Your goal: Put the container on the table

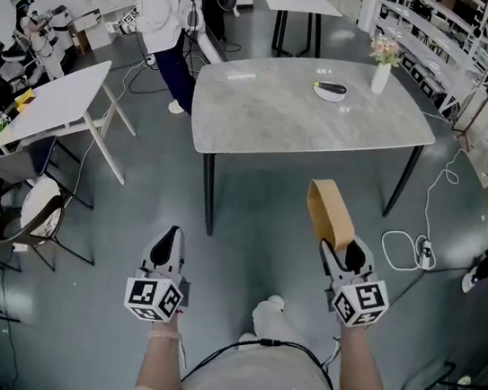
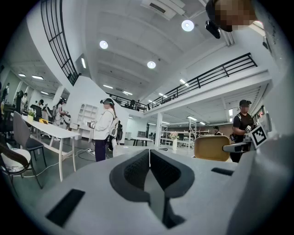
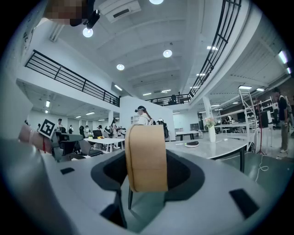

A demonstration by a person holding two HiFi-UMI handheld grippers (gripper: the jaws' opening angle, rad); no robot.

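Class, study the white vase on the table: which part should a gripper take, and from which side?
Probably the vase is best gripped round its white body, below the flowers, with level jaws coming in from the table's near side. It stands upright and narrow, so a sideways pinch fits, while the blooms block a grip from above.
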